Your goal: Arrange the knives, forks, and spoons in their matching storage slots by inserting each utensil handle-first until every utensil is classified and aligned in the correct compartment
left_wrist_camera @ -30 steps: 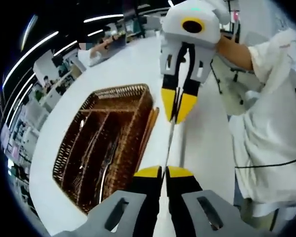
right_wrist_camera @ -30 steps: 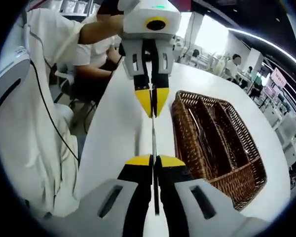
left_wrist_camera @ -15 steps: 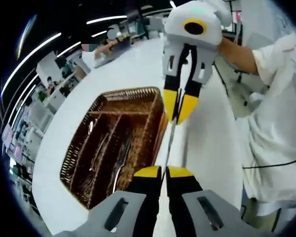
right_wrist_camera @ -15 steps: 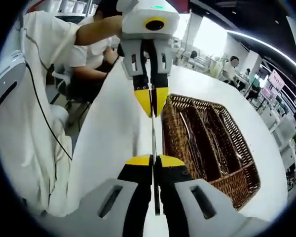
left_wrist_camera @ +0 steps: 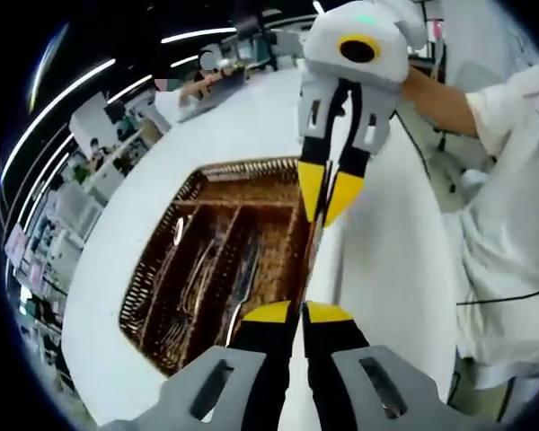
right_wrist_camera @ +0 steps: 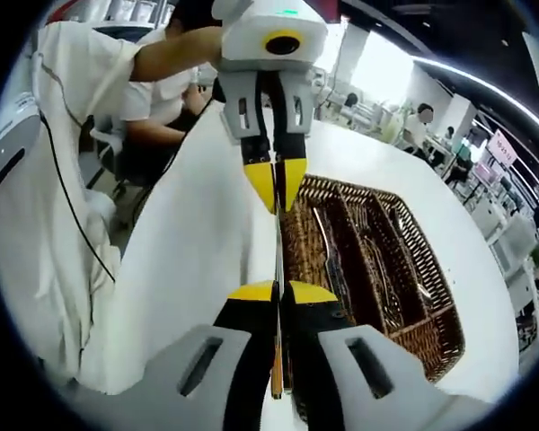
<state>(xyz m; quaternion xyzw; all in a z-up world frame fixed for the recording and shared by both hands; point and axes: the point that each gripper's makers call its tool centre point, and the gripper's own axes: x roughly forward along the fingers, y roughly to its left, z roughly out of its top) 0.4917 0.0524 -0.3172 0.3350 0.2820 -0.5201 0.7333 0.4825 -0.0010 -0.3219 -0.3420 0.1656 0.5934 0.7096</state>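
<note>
Both hand-held grippers pinch one thin utensil end to end: left (left_wrist_camera: 297, 312), right (right_wrist_camera: 276, 292). Utensil (left_wrist_camera: 312, 247) hangs over basket (left_wrist_camera: 175, 260) edge. Risk: uneven release, utensil tips into wrong slot or onto table (left_wrist_camera: 386, 260).

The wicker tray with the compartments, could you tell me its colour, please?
Dark brown woven wicker tray, clearest in the right gripper view.

An open-plan office: long ceiling light strips (left_wrist_camera: 67, 90), rows of workstations (left_wrist_camera: 90, 171), seated people (right_wrist_camera: 422, 121), white desk (left_wrist_camera: 386, 260).

The thin utensil (left_wrist_camera: 312, 256) is being gripped at both ends by claws, its type being left untellable
</note>
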